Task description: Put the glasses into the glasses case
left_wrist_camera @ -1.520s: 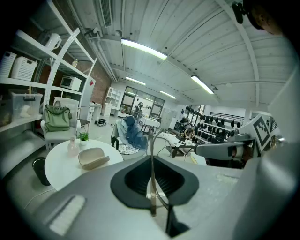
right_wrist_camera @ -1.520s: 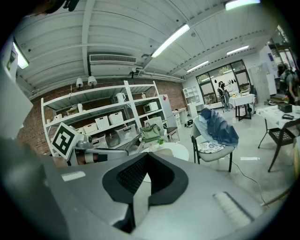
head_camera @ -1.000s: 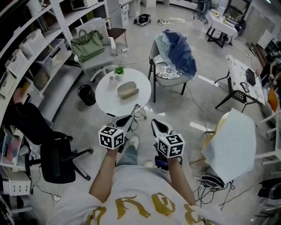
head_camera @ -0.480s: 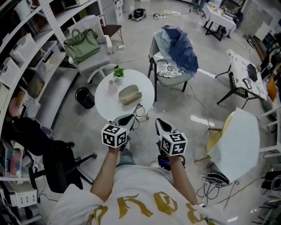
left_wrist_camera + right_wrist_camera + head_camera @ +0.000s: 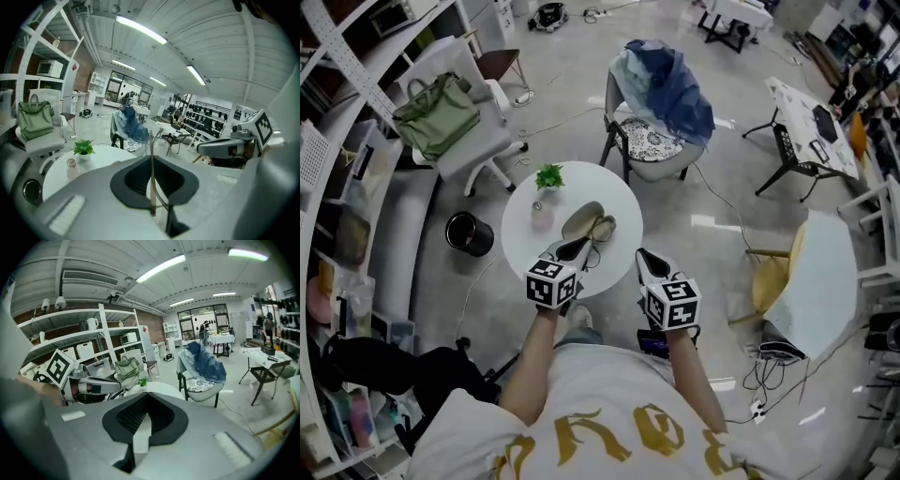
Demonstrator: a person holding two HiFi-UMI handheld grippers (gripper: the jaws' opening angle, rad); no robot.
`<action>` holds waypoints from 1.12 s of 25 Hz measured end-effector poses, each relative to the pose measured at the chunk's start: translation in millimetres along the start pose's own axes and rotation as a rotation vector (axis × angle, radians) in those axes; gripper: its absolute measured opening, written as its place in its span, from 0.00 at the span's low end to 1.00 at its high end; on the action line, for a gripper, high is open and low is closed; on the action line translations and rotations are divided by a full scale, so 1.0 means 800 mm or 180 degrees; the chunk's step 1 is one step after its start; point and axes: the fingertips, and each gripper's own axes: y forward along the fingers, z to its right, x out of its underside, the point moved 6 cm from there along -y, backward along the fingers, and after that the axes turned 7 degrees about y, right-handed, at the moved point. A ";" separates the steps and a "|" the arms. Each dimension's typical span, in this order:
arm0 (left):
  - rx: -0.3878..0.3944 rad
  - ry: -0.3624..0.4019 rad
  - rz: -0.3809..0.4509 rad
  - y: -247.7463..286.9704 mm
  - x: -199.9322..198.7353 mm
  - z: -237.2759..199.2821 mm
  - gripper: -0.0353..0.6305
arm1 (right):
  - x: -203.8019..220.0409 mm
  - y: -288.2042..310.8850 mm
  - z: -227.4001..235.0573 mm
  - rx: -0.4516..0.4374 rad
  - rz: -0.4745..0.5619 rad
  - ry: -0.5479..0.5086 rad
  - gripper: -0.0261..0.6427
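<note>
One green bag [image 5: 436, 114] lies on a white chair [image 5: 473, 150] in the upper left of the head view, and a little lower a black bin [image 5: 469, 232] stands on the floor, just beside the left edge of a round white table [image 5: 523, 255]. On the far part of this table is a small green plant [image 5: 548, 175], and near it, more to the middle, a small pinkish cup [image 5: 542, 217]. Right of the cup lies the tan glasses case [image 5: 583, 221]; it seems to be open, but I cannot tell this for sure. The left gripper [image 5: 577, 247] is over the near part of the table, its tip close to the case at the case's lower side. In the left gripper view its jaws are closed on the glasses [image 5: 151, 187]: a thin part of the frame stands upright between the dark pads and rises above them. So the glasses are in this gripper, above the table and next to the case, not inside it. The right gripper [image 5: 647, 262] is in the lower middle of the head view, at the table's lower right edge and apart from the case. In its own view the jaws are together at the tips, with nothing between them. In the upper middle, beyond the table, a chair [image 5: 661, 155] carries a blue cloth [image 5: 670, 80].
</note>
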 end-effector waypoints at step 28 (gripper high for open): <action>0.0239 0.0072 -0.0550 0.060 0.044 -0.089 0.08 | 0.010 0.084 0.020 0.0334 -0.0067 0.0464 0.08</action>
